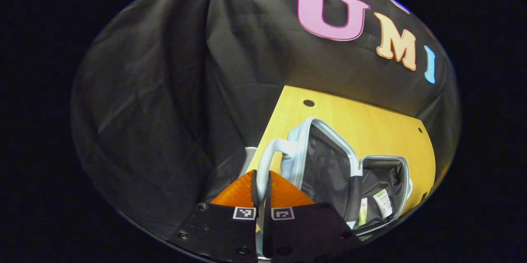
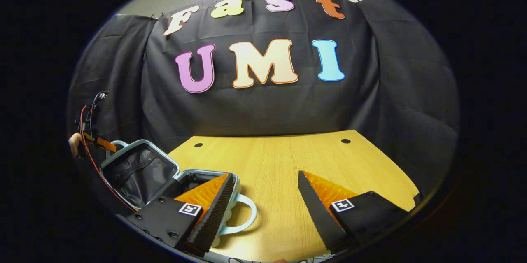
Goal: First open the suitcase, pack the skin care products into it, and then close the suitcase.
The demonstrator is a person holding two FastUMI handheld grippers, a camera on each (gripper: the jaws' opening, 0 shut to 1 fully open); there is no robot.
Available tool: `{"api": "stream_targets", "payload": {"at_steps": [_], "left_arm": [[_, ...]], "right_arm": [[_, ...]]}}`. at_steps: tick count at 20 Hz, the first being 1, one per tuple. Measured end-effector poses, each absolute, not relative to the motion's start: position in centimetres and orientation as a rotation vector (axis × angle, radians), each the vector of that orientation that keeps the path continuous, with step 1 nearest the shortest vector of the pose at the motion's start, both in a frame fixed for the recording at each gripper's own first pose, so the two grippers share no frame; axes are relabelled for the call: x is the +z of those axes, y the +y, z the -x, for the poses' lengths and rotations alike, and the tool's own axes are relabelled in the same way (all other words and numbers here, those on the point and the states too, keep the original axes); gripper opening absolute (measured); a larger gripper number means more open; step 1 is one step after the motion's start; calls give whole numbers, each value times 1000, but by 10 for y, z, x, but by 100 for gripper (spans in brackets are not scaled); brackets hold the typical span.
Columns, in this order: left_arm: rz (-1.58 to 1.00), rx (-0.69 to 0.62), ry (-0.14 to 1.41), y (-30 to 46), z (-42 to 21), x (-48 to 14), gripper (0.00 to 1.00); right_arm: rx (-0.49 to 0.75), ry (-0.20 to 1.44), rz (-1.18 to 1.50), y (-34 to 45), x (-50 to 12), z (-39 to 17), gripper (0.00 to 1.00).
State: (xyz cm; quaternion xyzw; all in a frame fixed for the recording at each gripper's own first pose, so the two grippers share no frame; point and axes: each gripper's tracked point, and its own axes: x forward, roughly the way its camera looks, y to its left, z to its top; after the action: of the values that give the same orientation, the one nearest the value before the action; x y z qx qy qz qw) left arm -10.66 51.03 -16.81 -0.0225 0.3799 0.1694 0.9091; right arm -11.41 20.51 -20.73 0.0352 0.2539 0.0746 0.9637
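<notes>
Left gripper [image 1: 262, 180]: fingers nearly together, clamped on the pale blue handle [image 1: 267, 160] of the suitcase lid, which runs up between the tips. Suitcase [image 1: 329, 160]: open, pale blue shell with dark lining, lying on the wooden table [image 1: 370, 123] just ahead and right of these fingers. Skin care products [image 1: 383, 203]: two small tubes with white and green packaging, inside the far compartment.

Right gripper [image 2: 263, 187]: fingers spread wide, holding nothing, over bare table [image 2: 271, 160]. Suitcase [image 2: 136, 168] sits beside and partly behind its left finger; the second handle [image 2: 245, 215] lies between the fingers, nearer the left one.
</notes>
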Motion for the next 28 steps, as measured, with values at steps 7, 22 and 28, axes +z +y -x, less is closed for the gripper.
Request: {"api": "stream_targets", "payload": {"at_steps": [7, 22, 28], "left_arm": [[-40, 263, 666, 416, 85, -106, 0], [9, -14, 579, 218, 49, -95, 0], [109, -140, 603, 152, 43, -114, 0]], "right_arm": [[205, 517, -122, 185, -213, 104, 98], [248, 517, -101, 130, -213, 88, 98], [201, 500, -95, 98, -207, 85, 98]]}}
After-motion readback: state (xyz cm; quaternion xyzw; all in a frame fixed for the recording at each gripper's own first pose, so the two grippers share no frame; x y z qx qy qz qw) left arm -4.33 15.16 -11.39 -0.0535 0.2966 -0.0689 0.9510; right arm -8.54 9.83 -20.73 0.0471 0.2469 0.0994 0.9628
